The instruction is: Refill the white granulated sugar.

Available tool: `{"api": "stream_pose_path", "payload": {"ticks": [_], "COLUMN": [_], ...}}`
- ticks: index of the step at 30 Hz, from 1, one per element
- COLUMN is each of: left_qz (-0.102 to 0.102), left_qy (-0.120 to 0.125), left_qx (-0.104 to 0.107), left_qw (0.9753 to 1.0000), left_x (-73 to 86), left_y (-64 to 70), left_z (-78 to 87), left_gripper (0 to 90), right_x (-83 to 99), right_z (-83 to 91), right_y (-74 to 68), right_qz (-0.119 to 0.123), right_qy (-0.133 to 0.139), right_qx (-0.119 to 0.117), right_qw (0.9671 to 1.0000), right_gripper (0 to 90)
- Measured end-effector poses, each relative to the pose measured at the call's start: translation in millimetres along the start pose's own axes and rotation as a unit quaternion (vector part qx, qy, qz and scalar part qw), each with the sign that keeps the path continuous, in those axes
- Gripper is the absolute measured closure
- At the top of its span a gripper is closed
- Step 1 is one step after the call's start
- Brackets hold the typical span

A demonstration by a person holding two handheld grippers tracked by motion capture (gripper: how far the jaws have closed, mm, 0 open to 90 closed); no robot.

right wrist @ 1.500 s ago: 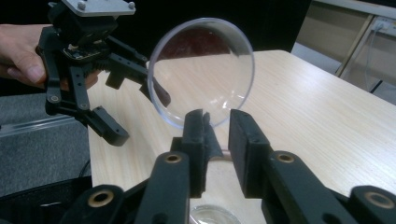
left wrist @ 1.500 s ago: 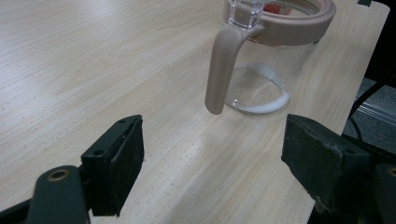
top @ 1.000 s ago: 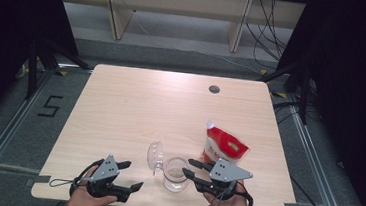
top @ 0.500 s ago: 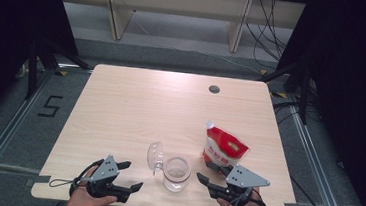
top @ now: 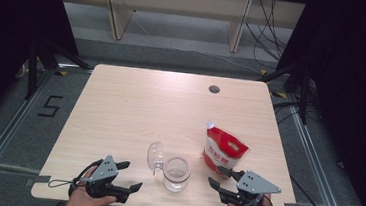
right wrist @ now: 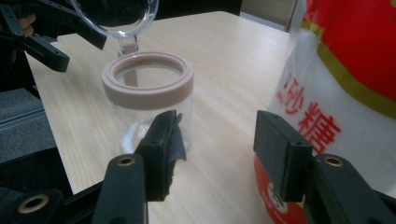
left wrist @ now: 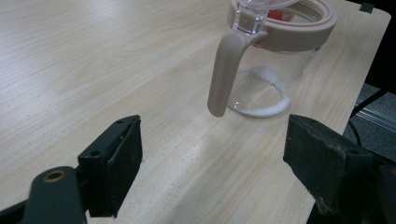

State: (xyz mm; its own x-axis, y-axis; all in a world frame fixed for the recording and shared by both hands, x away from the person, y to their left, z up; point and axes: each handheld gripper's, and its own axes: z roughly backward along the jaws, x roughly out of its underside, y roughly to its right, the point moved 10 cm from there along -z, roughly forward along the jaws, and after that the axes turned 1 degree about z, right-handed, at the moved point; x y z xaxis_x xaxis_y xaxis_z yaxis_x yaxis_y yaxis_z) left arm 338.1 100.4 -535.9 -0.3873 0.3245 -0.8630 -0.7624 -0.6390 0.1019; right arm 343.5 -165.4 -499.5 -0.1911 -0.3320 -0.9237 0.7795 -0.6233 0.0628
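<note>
Resting near the table's (top: pixel 121 102) front edge in the high view, the left gripper (top: pixel 125 175) and right gripper (top: pixel 220 177) are flanking the jar (top: pixel 176 173), jaws apart, the pouch (top: pixel 224 151) standing just beyond; the gripper views are showing open jaws framing jar handle (left wrist: pixel 225 70) and pouch.
</note>
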Motion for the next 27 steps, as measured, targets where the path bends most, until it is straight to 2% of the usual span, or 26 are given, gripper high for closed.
{"api": "stream_pose_path", "payload": {"ticks": [5,6,8,9,10,13,14,16,18,19,20,21,22,23,24,26,27], "left_qz": [0.0,-0.009,-0.003,-0.004,-0.001,-0.002,-0.007,-0.009,-0.007,-0.004,-0.004,-0.005,-0.015,-0.015,-0.006,-0.007,-0.006], "left_qy": [0.004,0.005,0.006,0.006,0.006,0.004,0.001,0.001,0.002,0.003,0.004,0.003,-0.005,-0.005,0.006,0.001,0.001], "left_qx": [-0.001,-0.002,-0.003,-0.003,-0.003,-0.004,0.0,0.0,0.0,-0.001,-0.002,-0.004,-0.008,-0.008,-0.001,-0.003,0.001], "left_qw": [1.0,0.9999,1.0,1.0,1.0,1.0,1.0,1.0,1.0,1.0,1.0,1.0,0.9998,0.9998,1.0,1.0,1.0], "left_x": [-1.8,-2.7,-3.0,-3.2,-3.0,-2.4,-0.9,-0.2,0.3,0.5,0.4,0.4,1.4,1.4,-0.3,0.9,1.2], "left_y": [0.0,-1.1,-0.9,-1.0,-0.7,-0.4,0.9,1.2,1.2,1.0,1.0,0.8,-1.4,-1.4,1.5,1.2,1.6], "left_z": [1.1,2.0,2.6,2.5,2.2,1.6,1.7,1.8,2.1,2.5,2.7,3.6,4.8,4.8,3.6,3.6,3.0], "left_gripper": [19.3,19.3,19.2,19.1,19.1,19.0,18.8,18.7,18.7,18.6,18.5,18.5,18.5,18.4,18.4,18.3,18.4], "right_x": [7.0,8.6,12.6,13.1,14.6,16.7,18.5,20.9,20.6,21.5,24.0,23.5,23.8,23.8,25.6,27.5,28.1], "right_z": [6.5,7.9,11.1,12.0,14.0,16.4,20.2,22.6,23.2,25.1,27.4,26.6,27.7,27.7,29.9,30.6,29.9], "right_y": [4.8,5.3,5.8,6.8,6.8,10.3,15.2,15.7,18.0,24.0,22.7,24.8,26.2,26.2,29.3,30.6,32.0], "right_qz": [-0.006,-0.005,-0.007,-0.011,-0.026,-0.027,-0.028,-0.042,-0.033,-0.03,-0.05,-0.041,-0.042,-0.042,-0.037,-0.053,-0.055], "right_qy": [-0.007,-0.01,-0.018,-0.015,-0.017,-0.017,-0.015,-0.022,-0.021,-0.019,-0.028,-0.023,-0.021,-0.021,-0.026,-0.029,-0.028], "right_qx": [0.009,0.011,0.013,0.016,0.022,0.024,0.038,0.046,0.045,0.058,0.063,0.059,0.061,0.061,0.073,0.081,0.078], "right_qw": [0.9999,0.9999,0.9997,0.9997,0.9993,0.9992,0.9987,0.9978,0.9982,0.9977,0.9964,0.9971,0.997,0.997,0.9963,0.9948,0.9951], "right_gripper": [50.2,50.1,49.1,48.3,47.7,45.9,44.6,44.3,43.7,42.6,42.5,42.4,42.3,42.3,39.8,37.8,37.7]}}
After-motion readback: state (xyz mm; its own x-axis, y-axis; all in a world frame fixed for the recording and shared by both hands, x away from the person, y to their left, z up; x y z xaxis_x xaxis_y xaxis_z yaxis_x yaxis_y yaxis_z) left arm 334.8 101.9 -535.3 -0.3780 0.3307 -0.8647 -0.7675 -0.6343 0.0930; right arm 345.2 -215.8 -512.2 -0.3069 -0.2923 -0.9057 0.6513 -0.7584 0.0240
